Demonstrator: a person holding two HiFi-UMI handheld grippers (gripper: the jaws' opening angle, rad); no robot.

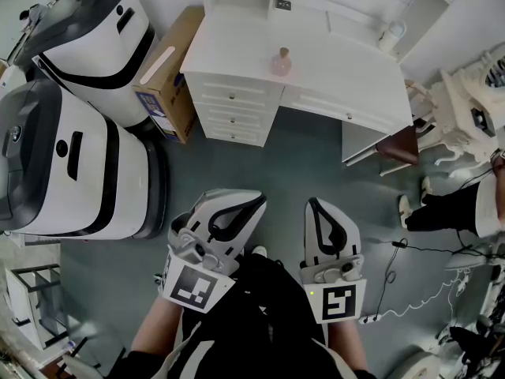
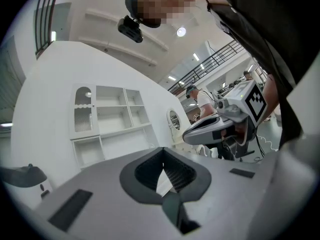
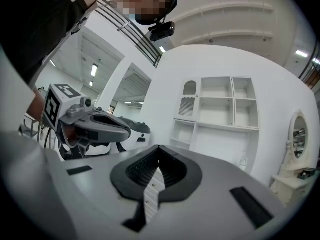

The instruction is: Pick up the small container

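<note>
Reaching for the container (image 1: 282, 61) had not begun, I think. It stood on the counter (image 1: 347, 69), near the front edge. The left tongs (image 1: 237, 199) and right tongs (image 1: 315, 204) were shut tight, holding nothing, well back from the counter. The next move called for stepping closer and opening one pair.

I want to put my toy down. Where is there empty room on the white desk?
The widest bare patch of the desk top runs between the pink bottle and the white bottle by the far right corner. A smaller strip lies left of the pink bottle. Beside the desk it is crowded: a cardboard box and two big white machines.
</note>
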